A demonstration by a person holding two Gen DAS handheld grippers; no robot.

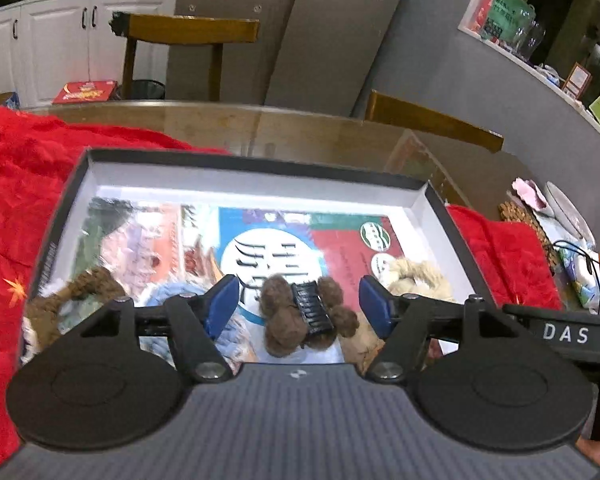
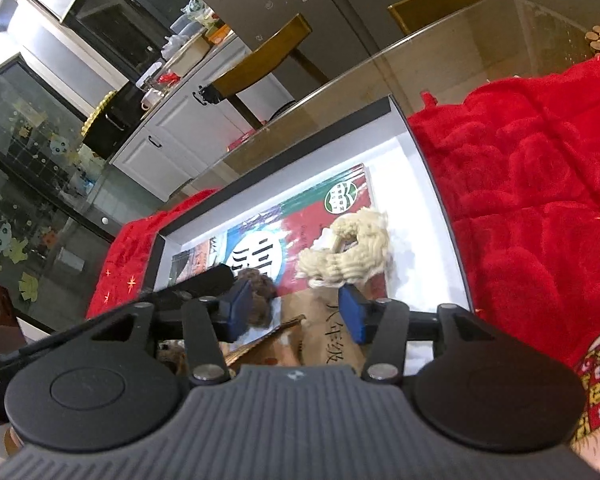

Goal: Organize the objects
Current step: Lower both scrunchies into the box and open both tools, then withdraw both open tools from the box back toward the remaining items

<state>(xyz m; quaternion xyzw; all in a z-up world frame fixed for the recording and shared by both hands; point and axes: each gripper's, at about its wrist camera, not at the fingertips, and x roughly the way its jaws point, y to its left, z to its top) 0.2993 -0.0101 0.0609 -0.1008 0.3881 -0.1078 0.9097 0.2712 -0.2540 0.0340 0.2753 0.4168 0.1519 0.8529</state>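
A home dining kitchen: white cabinets [image 1: 60,36], wooden chairs [image 1: 188,40], a glass-topped table [image 1: 300,128] (cluttered counter behind).

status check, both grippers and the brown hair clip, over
Left gripper open, brown hair clip loose between jaws. Right gripper open, empty. Both over box.

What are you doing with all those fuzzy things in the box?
A person is tidying fluffy hair clips into a shallow box that sits on a red blanket. The left tongs stand open around a brown pom-pom clip lying in the box, without pinching it. The right tongs are open too, over a brown paper, with a cream woolly clip lying just beyond them on a colourful booklet.
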